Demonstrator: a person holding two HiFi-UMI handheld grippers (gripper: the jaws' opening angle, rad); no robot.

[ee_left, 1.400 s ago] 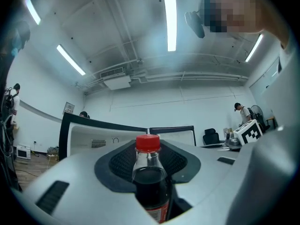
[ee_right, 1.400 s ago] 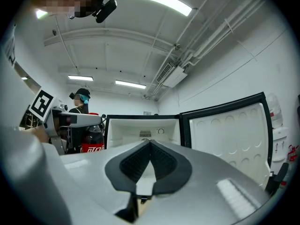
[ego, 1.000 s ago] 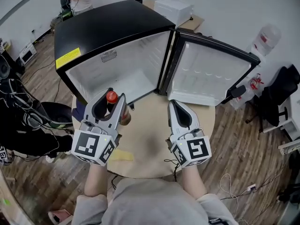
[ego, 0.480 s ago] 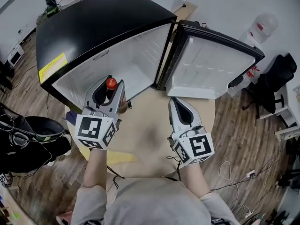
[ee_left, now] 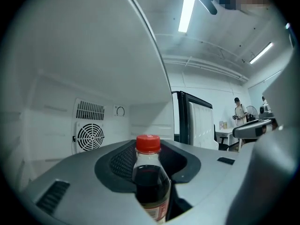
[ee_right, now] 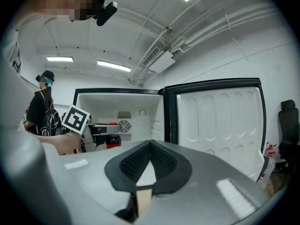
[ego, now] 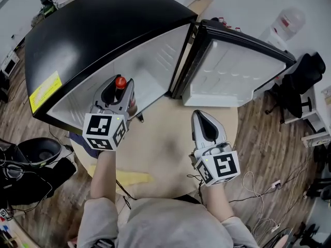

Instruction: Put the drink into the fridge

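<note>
Gripping drink (ee_left: 151,182), left claw (ego: 118,86); fan (ee_left: 90,137) only in gripper views.

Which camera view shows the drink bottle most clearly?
The left gripper view: the bottle stands close, with cap, dark drink and label, held by the left gripper. The head view shows mainly its red cap; the right gripper view shows it small.

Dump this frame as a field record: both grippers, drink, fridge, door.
left gripper: shut on the drink bottle, aimed into the fridge
drink bottle: upright, red cap, dark liquid, at the fridge opening
right gripper: shut, empty, over the table
fridge: black outside, white inside, fan grille on the back wall
door: swung open to the right
table: round, wooden, in front of the fridge
</note>
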